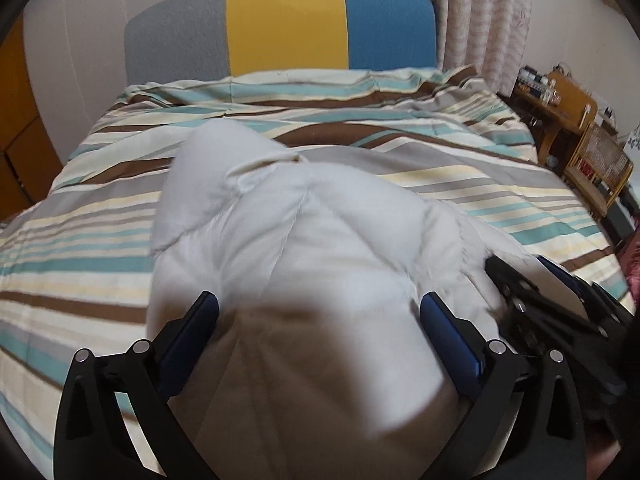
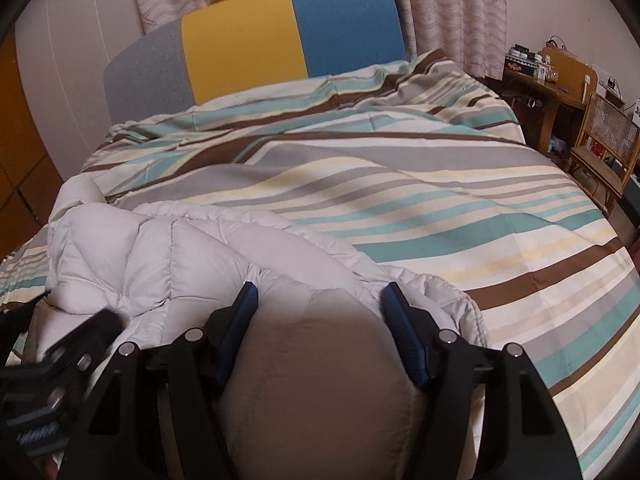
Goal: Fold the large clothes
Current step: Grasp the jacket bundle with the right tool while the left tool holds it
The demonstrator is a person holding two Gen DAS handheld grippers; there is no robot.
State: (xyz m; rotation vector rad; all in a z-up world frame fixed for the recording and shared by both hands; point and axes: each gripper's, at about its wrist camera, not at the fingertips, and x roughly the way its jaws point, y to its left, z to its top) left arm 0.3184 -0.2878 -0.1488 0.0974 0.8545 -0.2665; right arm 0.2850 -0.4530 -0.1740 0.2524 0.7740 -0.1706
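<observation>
My left tool [image 1: 320,316] gapes wide around the white puffy coat [image 1: 288,240] on the bed [image 1: 480,200]; my right tool [image 2: 318,304], beside it, half-open, straddles a bulging fold, seemingly ready to press it flat.

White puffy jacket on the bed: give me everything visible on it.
The white puffy jacket is quilted, with stitched down-filled panels of smooth, slightly shiny fabric and a gathered edge seam. It lies bunched in a thick mound on the striped bedspread, near the foot end. The left tongs straddle a fat bulge of it, spread wide. The right tongs bracket another bulge, pads against its sides. Zipper and sleeves cannot be made out.
</observation>
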